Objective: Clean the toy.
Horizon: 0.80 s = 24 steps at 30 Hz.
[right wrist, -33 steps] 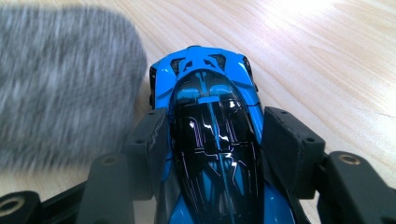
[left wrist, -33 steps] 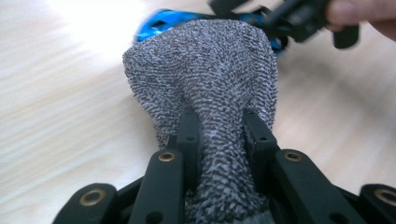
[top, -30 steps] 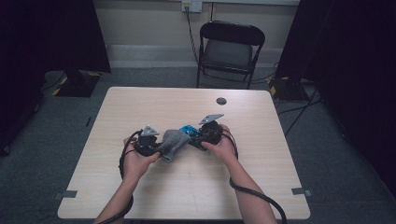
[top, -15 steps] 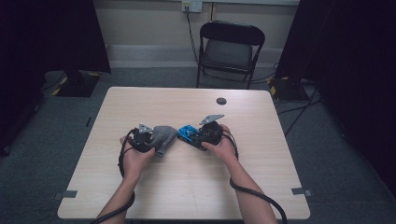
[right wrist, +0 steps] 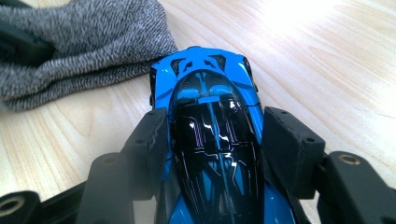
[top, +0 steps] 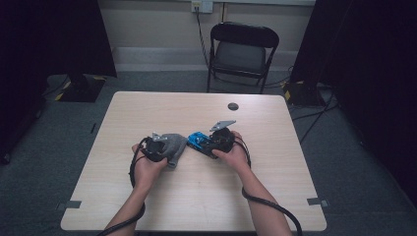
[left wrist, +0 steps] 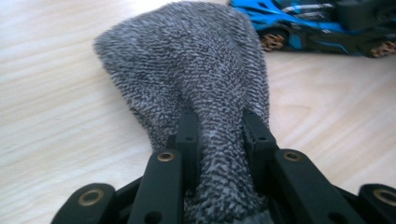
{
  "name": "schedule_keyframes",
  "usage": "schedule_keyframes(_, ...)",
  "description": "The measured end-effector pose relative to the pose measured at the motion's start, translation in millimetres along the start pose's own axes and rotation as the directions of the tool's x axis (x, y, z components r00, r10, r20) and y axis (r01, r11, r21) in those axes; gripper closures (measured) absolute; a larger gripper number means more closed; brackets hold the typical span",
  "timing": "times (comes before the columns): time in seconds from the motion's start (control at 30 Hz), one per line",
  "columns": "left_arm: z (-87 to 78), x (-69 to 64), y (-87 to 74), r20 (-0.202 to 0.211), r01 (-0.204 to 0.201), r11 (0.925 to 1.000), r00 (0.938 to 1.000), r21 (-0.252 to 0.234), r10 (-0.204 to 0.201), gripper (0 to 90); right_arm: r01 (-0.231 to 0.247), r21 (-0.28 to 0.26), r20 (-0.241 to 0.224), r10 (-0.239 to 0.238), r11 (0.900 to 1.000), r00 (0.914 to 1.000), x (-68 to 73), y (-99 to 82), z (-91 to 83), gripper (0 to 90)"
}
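A grey knitted cloth (top: 174, 142) lies on the wooden table (top: 196, 201), bunched at one end between the jaws of my left gripper (top: 164, 148). In the left gripper view the gripper (left wrist: 218, 128) is shut on the cloth (left wrist: 187, 60), which fans out ahead. My right gripper (top: 210, 142) is shut on a blue and black toy car (top: 197, 141) by its sides. In the right gripper view the gripper (right wrist: 212, 135) pinches the car (right wrist: 210, 93) at the cabin, and the car's nose points at the cloth (right wrist: 79, 42) close beside it.
A small dark round disc (top: 233, 106) lies on the table toward the far edge. A black folding chair (top: 243, 49) stands beyond the table. Cables trail from both grippers over the near edge.
My left gripper has drawn the cloth a little to the left, off the car's nose. The right gripper and the car have kept still.
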<state>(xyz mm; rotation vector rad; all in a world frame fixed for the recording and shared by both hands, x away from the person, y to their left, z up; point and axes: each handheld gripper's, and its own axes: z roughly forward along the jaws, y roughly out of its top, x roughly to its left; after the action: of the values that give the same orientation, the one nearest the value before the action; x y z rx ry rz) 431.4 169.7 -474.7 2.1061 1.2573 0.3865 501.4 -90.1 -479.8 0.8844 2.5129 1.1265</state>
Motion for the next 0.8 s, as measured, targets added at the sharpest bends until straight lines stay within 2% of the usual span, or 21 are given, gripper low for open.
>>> schedule_keyframes(0.13, 0.9, -7.5, -0.4, 0.022, -0.021, 0.9997, 0.9995, 0.009, 0.020, 72.9, 0.001, 0.005, 0.001, -0.001, 1.0000, 1.0000, 0.2, 0.6, 0.0, 41.6)
schedule_keyframes(0.2, 1.0, -10.9, -1.3, 0.041, -0.014, 0.9999, 0.9991, 0.005, 0.014, 72.9, 0.001, 0.005, 0.001, -0.001, 1.0000, 1.0000, 0.2, 0.7, 0.0, 41.6)
schedule_keyframes(0.4, -0.5, -17.5, -2.2, 0.068, -0.031, 0.9994, 0.9972, 0.014, 0.030, 72.9, 0.001, 0.008, 0.002, -0.001, 1.0000, 1.0000, 0.4, 1.2, 0.1, 41.6)
schedule_keyframes(0.5, -0.7, -22.3, -2.2, 0.096, -0.036, 0.9992, 0.9948, 0.017, 0.034, 73.0, 0.001, 0.009, 0.002, -0.001, 1.0000, 1.0000, 0.4, 1.3, 0.1, 41.6)
schedule_keyframes(0.8, 0.6, -37.9, -1.8, 0.142, -0.053, 0.9985, 0.9886, 0.012, 0.051, 73.0, 0.001, 0.011, 0.002, -0.001, 0.9999, 1.0000, 0.5, 1.6, 0.2, 41.6)
